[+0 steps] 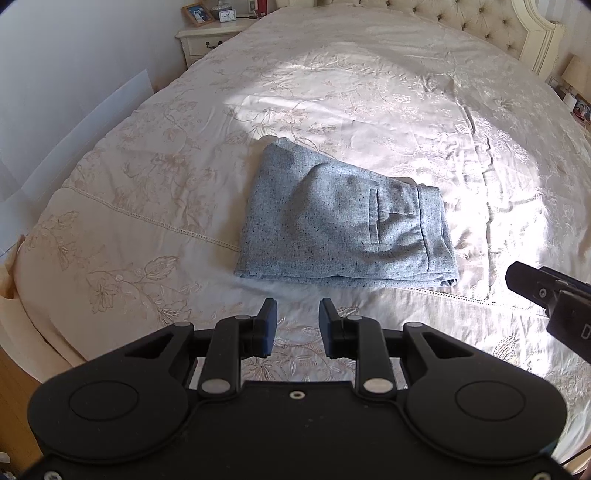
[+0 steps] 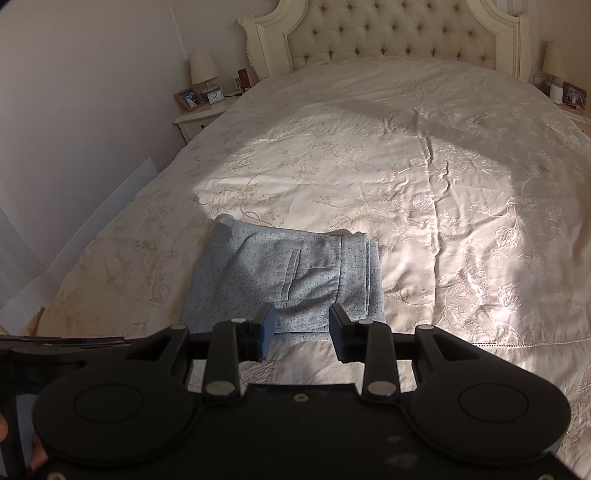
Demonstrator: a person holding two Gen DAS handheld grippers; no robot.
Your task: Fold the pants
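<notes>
Grey speckled pants (image 1: 343, 225) lie folded into a compact stack on the cream bedspread (image 1: 147, 206), back pocket up and waistband to the right. My left gripper (image 1: 297, 319) hovers just short of the stack's near edge, open, with nothing between its fingers. The same pants (image 2: 284, 273) fill the lower middle of the right wrist view. There my right gripper (image 2: 302, 323) hangs over the near edge of the stack, open and holding nothing. The right gripper's black body (image 1: 554, 299) pokes in at the right edge of the left wrist view.
A tufted headboard (image 2: 399, 33) closes the far end of the bed. A nightstand (image 2: 201, 116) with a lamp, a clock and a photo frame stands at the far left; another (image 2: 565, 99) at the far right. A white wall runs along the left side.
</notes>
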